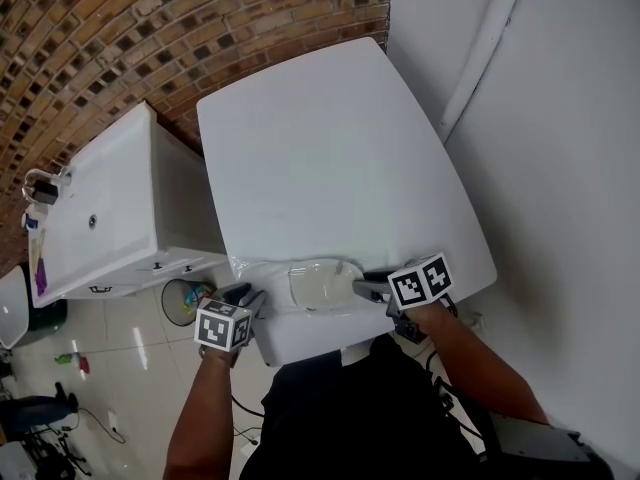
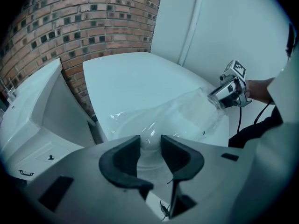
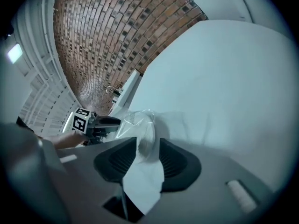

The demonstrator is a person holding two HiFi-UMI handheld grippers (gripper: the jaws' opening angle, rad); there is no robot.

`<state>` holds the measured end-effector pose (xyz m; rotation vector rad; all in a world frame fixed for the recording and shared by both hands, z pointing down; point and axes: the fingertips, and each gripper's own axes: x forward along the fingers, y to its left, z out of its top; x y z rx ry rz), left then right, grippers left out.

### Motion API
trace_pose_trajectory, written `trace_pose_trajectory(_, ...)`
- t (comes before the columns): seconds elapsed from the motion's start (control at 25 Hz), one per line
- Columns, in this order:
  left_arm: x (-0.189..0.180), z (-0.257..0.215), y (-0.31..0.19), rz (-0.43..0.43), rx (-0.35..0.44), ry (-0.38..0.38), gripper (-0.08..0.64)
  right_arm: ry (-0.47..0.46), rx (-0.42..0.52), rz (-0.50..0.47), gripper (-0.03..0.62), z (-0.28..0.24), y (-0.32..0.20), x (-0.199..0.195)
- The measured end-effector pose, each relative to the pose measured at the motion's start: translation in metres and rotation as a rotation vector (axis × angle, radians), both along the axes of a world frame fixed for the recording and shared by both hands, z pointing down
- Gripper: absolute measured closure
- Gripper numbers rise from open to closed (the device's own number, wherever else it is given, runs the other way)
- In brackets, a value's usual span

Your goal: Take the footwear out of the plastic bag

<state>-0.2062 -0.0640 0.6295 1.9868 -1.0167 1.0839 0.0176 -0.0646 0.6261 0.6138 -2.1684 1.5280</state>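
A clear plastic bag (image 1: pixel 318 284) lies at the near edge of the white table (image 1: pixel 330 148), and something pale and white, the footwear (image 1: pixel 325 280), shows through it. My left gripper (image 1: pixel 248 300) is at the bag's left end; its jaws stand apart with loose, crumpled plastic (image 2: pixel 150 141) between them. At the bag's right end is my right gripper (image 1: pixel 368 287), jaws wide. In the right gripper view, bunched plastic (image 3: pixel 145 129) and a flat white piece (image 3: pixel 142 181) sit in the gap. I cannot tell whether that piece is the footwear. Each gripper shows in the other's view: right gripper (image 2: pixel 228 91), left gripper (image 3: pixel 96 122).
A white cabinet with a sink top (image 1: pixel 110 208) stands left of the table, against the brick wall (image 1: pixel 120 38). A small bin (image 1: pixel 183 301) sits on the tiled floor below it. A white wall (image 1: pixel 560 148) runs along the table's right side.
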Motion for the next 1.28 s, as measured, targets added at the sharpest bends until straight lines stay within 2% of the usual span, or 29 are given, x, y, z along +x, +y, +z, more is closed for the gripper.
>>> trace_pose_trajectory(0.08,0.001,-0.001,-0.001,-0.002,0.0,0.006,0.414,0.031,-0.021,-0.002,0.445,0.004,0.0,0.001)
trace_pose_trajectory(0.16,0.0,-0.001,-0.002,-0.01,0.004,0.019,0.414,0.02,-0.046,0.005,0.454,0.004,-0.001,-0.001)
trace_pose_trajectory(0.24,-0.001,-0.002,-0.002,-0.026,0.007,0.031,0.417,-0.031,-0.066,0.028,0.497,-0.001,-0.003,-0.004)
trace_pose_trajectory(0.4,-0.003,-0.002,-0.004,-0.049,0.008,0.043,0.417,-0.163,-0.111,0.098,0.502,-0.011,-0.011,-0.006)
trace_pose_trajectory(0.48,-0.003,-0.002,-0.004,-0.056,0.009,0.046,0.417,-0.195,-0.121,0.105,0.528,-0.013,-0.012,-0.005)
trace_pose_trajectory(0.76,-0.003,-0.006,-0.012,-0.096,0.031,0.065,0.425,-0.291,-0.116,0.134,0.548,-0.031,-0.015,0.0)
trace_pose_trajectory(1.08,0.006,-0.015,-0.029,-0.076,0.079,0.032,0.467,-0.322,-0.062,0.165,0.554,-0.054,-0.022,0.033)
trace_pose_trajectory(1.28,0.004,-0.014,-0.038,-0.108,0.08,0.011,0.505,-0.335,-0.017,0.21,0.558,-0.07,-0.026,0.061)
